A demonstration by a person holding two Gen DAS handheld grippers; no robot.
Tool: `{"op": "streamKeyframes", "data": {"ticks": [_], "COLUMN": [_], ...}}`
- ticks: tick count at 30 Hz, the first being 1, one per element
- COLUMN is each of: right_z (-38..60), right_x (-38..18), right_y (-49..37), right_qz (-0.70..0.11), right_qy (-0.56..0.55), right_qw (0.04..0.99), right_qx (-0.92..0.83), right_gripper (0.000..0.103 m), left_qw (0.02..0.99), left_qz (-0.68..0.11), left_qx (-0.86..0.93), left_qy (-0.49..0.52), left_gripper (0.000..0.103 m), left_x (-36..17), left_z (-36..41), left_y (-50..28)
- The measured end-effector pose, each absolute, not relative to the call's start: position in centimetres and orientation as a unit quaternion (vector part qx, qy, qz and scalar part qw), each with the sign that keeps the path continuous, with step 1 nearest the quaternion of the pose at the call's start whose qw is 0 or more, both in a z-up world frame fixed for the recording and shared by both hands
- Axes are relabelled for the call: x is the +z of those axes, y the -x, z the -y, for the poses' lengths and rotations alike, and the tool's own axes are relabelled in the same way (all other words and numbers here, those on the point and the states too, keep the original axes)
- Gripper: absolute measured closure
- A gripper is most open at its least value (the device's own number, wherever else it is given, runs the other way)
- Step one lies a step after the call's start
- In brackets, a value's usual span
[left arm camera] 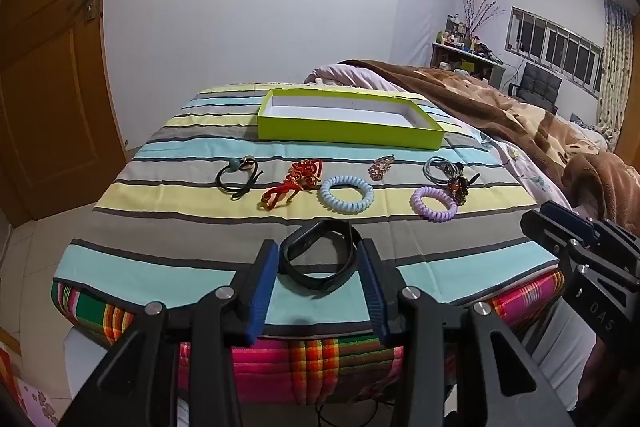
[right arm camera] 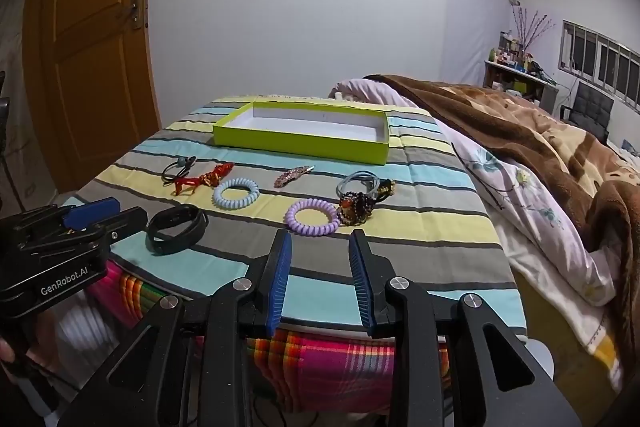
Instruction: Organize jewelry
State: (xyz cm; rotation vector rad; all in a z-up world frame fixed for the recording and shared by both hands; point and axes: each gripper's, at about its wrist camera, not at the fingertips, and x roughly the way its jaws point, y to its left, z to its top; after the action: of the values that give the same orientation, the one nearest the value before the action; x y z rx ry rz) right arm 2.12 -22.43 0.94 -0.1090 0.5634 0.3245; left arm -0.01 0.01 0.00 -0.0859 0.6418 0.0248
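A lime-green open box (left arm camera: 348, 133) (right arm camera: 300, 143) with a white empty inside sits at the far end of a striped cloth. Before it lie a black hair tie with a teal bead (left arm camera: 238, 177), a red knot charm (left arm camera: 296, 181), a blue coil band (left arm camera: 346, 195) (right arm camera: 236, 193), a pink hair clip (left arm camera: 382, 167), grey hair ties (left arm camera: 440, 169), a dark bead bracelet (left arm camera: 460, 189) and a purple coil band (left arm camera: 434, 203) (right arm camera: 312, 217). A black wristband (left arm camera: 320, 259) (right arm camera: 176, 229) lies nearest. My left gripper (left arm camera: 318, 259) is open around the wristband. My right gripper (right arm camera: 320, 247) is open and empty, just short of the purple band.
The striped cloth (left arm camera: 180, 219) covers a plaid cushion at the bed's foot. A brown blanket (right arm camera: 520, 119) and a floral quilt (right arm camera: 532, 211) lie to the right. A wooden door (left arm camera: 44, 87) stands left, a desk and window at the far right.
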Motion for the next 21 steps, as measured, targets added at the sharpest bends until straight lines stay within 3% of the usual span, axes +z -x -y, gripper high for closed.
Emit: {"op": "streamKeyframes", "data": {"ticks": [21], "right_z": [22.29], "right_x": [1.19], "right_y": [-1.99], "right_qz": [-0.273], "right_qy": [0.053], "right_qw": [0.947], "right_qx": [0.16], "right_gripper": [0.073], "left_qw": [0.945], "left_qz": [-0.323], "left_qx": [0.022], "left_qy": [0.055], "left_gripper": [0.06], "left_x": [-0.13], "left_z": [-0.44], "left_y": [-0.08]}}
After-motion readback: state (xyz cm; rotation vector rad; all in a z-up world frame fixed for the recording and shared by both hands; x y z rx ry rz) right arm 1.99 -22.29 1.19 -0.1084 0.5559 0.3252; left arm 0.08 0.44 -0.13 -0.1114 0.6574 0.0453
